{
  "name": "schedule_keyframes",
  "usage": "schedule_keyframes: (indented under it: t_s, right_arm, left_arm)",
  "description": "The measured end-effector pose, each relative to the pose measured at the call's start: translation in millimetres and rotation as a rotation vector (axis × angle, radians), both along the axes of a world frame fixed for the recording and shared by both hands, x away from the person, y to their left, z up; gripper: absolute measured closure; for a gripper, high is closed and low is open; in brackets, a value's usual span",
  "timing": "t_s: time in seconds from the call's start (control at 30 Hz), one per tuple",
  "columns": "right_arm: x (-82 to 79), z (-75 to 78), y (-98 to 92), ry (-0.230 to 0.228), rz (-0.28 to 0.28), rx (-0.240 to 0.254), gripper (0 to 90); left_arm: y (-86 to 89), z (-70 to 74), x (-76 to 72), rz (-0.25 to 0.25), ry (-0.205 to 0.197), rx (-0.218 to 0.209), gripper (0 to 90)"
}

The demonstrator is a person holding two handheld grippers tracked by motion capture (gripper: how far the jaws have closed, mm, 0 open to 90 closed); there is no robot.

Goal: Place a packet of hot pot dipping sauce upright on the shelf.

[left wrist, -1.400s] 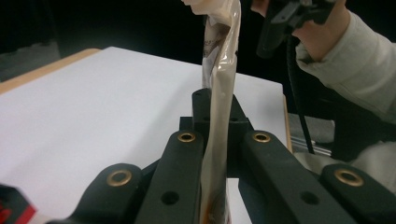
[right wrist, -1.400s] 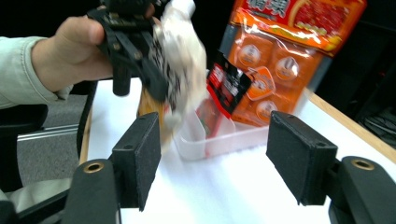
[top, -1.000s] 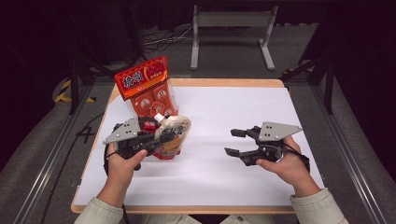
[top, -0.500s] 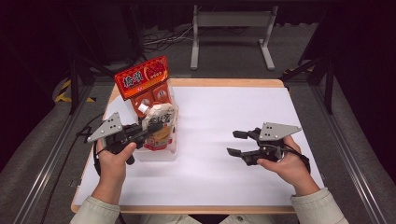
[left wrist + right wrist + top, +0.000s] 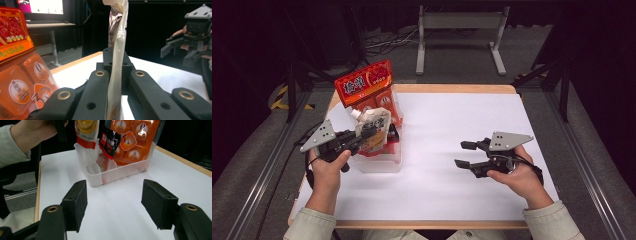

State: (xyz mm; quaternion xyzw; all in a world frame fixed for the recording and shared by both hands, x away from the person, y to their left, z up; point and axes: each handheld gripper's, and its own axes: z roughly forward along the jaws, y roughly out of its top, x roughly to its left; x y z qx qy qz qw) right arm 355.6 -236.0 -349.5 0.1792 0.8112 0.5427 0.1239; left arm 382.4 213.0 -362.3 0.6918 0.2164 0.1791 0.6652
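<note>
Left gripper view — pouch (image 5: 117,62) clamped between fingers (image 5: 96,92).

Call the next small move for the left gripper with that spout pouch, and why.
Probably lower it: the left gripper is shut on the spout pouch, which hangs upright over the clear bin, in front of the orange jelly-cup pack and beside a small black packet. The right gripper is open, apart on the table.
</note>
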Motion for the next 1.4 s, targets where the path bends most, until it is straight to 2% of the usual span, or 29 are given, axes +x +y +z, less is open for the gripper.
schedule_keyframes:
  t_s: [0.23,0.33,0.47,0.67,0.8,0.9,1.0,1.27,1.4]
  right_arm:
    - [0.3,-1.1,0.2,0.008,0.004,0.003,37.8]
    - [1.1,-1.7,0.2,0.009,0.001,0.005,37.8]
    - [1.4,-2.3,-0.4,0.012,0.002,0.007,37.9]
    - [1.7,-2.2,-0.7,0.01,-0.001,0.009,37.8]
    - [2.5,-2.9,-1.4,0.012,-0.005,0.011,37.5]
    - [2.7,-3.1,-0.8,0.014,-0.004,0.015,36.9]
    - [2.9,-3.7,0.2,0.015,-0.004,0.012,36.9]
    - [4.7,-4.4,3.5,0.013,0.006,0.01,36.6]
    - [6.2,-5.0,7.8,0.014,0.02,0.007,36.3]
  left_arm:
    - [2.9,-11.9,4.6,-0.036,0.03,-0.028,88.2]
    - [1.5,-15.2,5.0,-0.047,0.048,-0.012,88.1]
    - [0.9,-16.7,4.6,-0.074,0.062,-0.015,88.0]
    - [3.3,-18.9,3.9,-0.098,0.114,-0.007,87.4]
    - [5.5,-23.8,4.2,-0.111,0.149,-0.017,86.9]
    - [8.1,-28.5,5.0,-0.103,0.175,-0.027,86.5]
    - [7.9,-30.3,4.6,-0.103,0.196,-0.014,86.2]
    - [14.3,-33.3,0.5,-0.077,0.222,0.011,83.6]
    - [17.4,-33.1,-4.3,-0.039,0.225,0.072,82.0]
